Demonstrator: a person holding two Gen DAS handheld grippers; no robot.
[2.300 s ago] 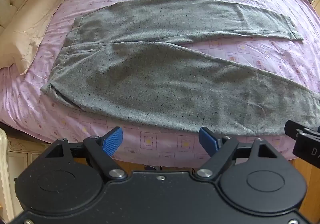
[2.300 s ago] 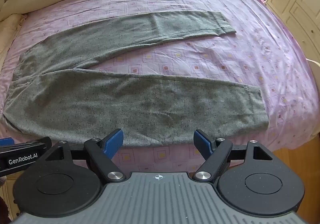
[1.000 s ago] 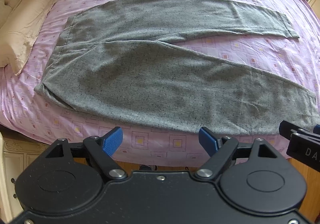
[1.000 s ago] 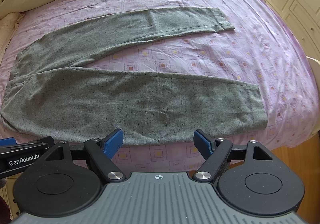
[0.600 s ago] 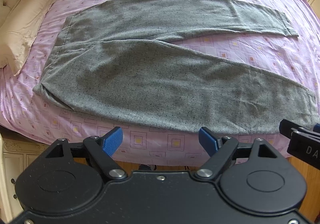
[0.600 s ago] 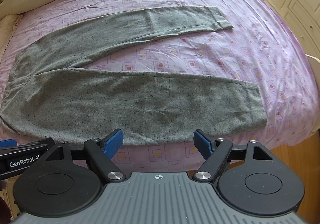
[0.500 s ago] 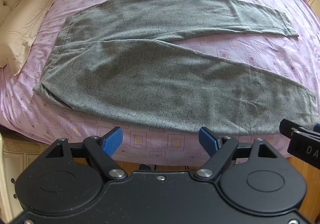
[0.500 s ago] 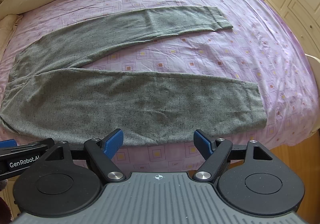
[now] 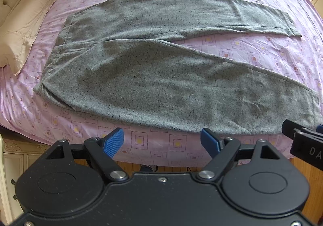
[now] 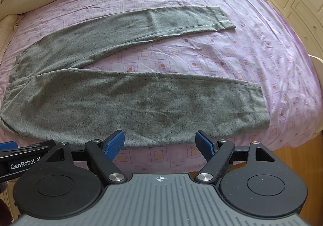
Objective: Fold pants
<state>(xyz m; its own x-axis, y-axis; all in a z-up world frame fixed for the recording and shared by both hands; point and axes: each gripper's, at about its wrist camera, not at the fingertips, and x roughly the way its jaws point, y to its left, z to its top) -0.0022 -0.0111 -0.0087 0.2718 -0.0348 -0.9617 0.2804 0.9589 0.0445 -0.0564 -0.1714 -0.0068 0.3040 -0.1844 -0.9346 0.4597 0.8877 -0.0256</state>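
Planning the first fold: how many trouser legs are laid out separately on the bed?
2. The far leg of the grey speckled pants lies mid-bed; the near leg lies along the front edge of the pink patterned sheet. They spread apart in a V.

Grey speckled pants (image 9: pixel 153 76) lie flat, unfolded – waistband at left, legs splayed rightward in a V, near leg along the near edge, far leg angled away.

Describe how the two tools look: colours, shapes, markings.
Both share one build: black linkage arms with silver pivot pins, two round black housings, and ribbed blue pads. The left tool has a plain black body. The right tool has a ribbed grey body with a small crosshair mark. White "GenRobot.AI" lettering shows on the left tool's side.
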